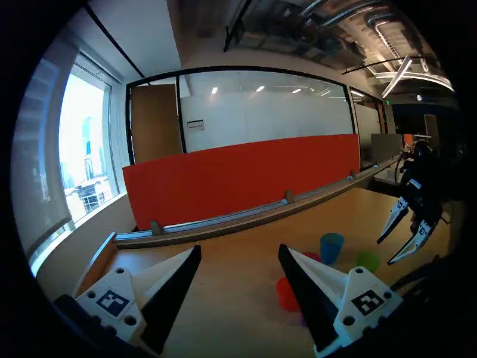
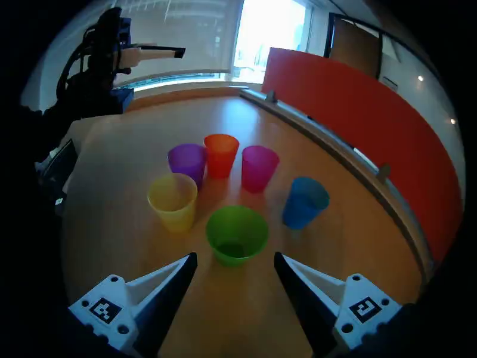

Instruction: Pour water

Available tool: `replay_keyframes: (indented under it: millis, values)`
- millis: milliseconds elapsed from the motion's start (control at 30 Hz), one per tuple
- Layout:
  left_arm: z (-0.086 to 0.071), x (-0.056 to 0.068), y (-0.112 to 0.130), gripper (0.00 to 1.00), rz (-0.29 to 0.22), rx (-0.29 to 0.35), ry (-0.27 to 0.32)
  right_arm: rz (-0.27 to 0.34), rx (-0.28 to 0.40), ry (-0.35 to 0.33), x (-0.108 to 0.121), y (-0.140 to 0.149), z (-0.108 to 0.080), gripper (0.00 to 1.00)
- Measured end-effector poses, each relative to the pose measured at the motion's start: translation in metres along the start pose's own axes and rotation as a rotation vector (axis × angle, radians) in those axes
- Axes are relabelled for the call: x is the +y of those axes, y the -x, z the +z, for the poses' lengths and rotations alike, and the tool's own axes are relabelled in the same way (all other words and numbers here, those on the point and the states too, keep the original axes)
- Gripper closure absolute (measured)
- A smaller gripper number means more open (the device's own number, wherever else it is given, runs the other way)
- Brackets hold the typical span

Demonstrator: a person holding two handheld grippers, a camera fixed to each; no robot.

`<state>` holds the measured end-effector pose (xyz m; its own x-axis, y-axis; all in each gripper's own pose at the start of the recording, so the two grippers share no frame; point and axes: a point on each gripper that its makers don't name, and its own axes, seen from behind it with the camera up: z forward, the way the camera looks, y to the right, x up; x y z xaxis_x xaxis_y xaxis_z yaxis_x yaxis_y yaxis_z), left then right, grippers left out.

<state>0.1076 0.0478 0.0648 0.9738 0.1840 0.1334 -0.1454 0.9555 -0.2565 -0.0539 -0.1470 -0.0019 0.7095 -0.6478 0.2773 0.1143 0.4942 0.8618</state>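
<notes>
Where the right gripper view looks down on a wooden table [image 2: 113, 238], six plastic cups stand upright in a loose cluster near its middle: green cup [image 2: 237, 234] nearest; yellow cup [image 2: 173, 203] just left of it; purple cup [image 2: 187, 160], orange cup [image 2: 221, 153] & pink cup [image 2: 259, 167] in a row behind; blue cup [image 2: 304, 203] off to the right. Right gripper [image 2: 235, 256] hangs above the table w/ fingers spread wide, nothing between them; the green cup sits just ahead of the gap, untouched. Can't tell whether any cup has water in it. A red partition [image 2: 369, 113] runs along the table's far edge, bright window beyond. Left gripper view: left gripper [image 1: 238, 247] also spread wide & empty, over bare tabletop, cups ahead to its right, w/ the right gripper poised above them, well apart from the left one.
</notes>
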Motion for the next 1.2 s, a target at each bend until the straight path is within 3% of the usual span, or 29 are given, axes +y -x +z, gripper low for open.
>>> replay_keyframes:
  millis: [767, 1200]
  values:
    - [-0.002, -0.002, -0.007, 0.04, 0.013, 0.0, 0.006, 0.035, -0.013, -0.041, -0.003, -0.004, 0.051, 0.0]
    - [-0.001, -0.001, -0.006, 0.04, 0.017, 0.001, 0.005, 0.055, -0.005, -0.054, -0.005, -0.007, 0.059, 0.02]
